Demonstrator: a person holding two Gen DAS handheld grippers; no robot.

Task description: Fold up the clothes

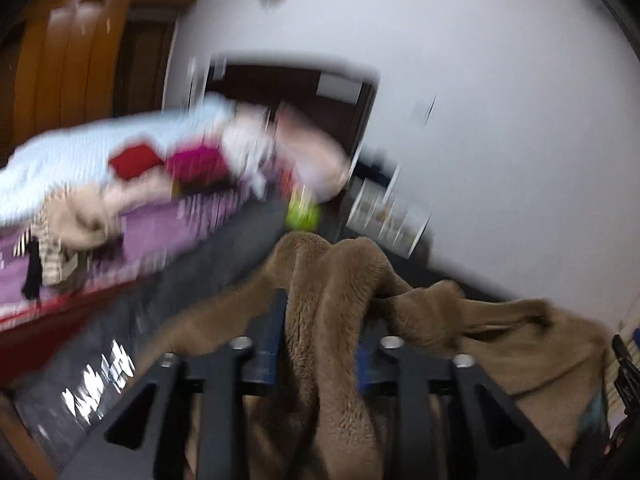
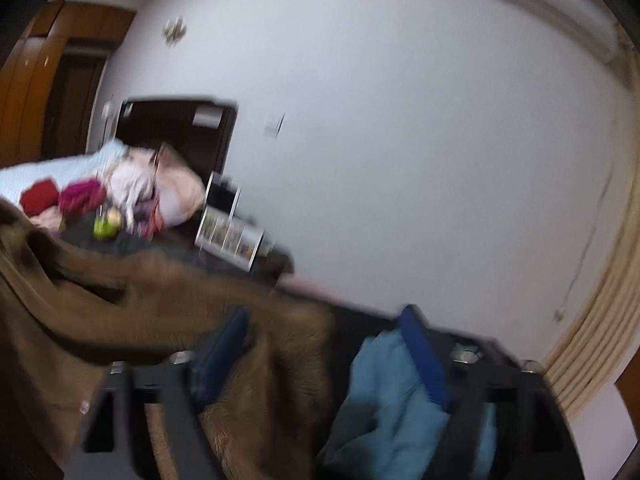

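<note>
We see the left gripper [image 1: 322, 320] with its jaws closed on a thick bunch of brown fleece [image 1: 332, 340]. The fleece rises between the fingers, humps above them, then trails off to the right toward the other gripper, so its long axis runs roughly left to right. In the right wrist view the right gripper [image 2: 328, 336] has its jaws wide; the fleece [image 2: 160, 300] drapes over its left finger [image 2: 224, 348], and a blue cloth [image 2: 396, 384] sits against the right finger. Whether they grip anything we cannot tell. The fleece hangs lifted over a dark surface [image 1: 200, 272], with a cluttered bed [image 1: 80, 152] behind.
</note>
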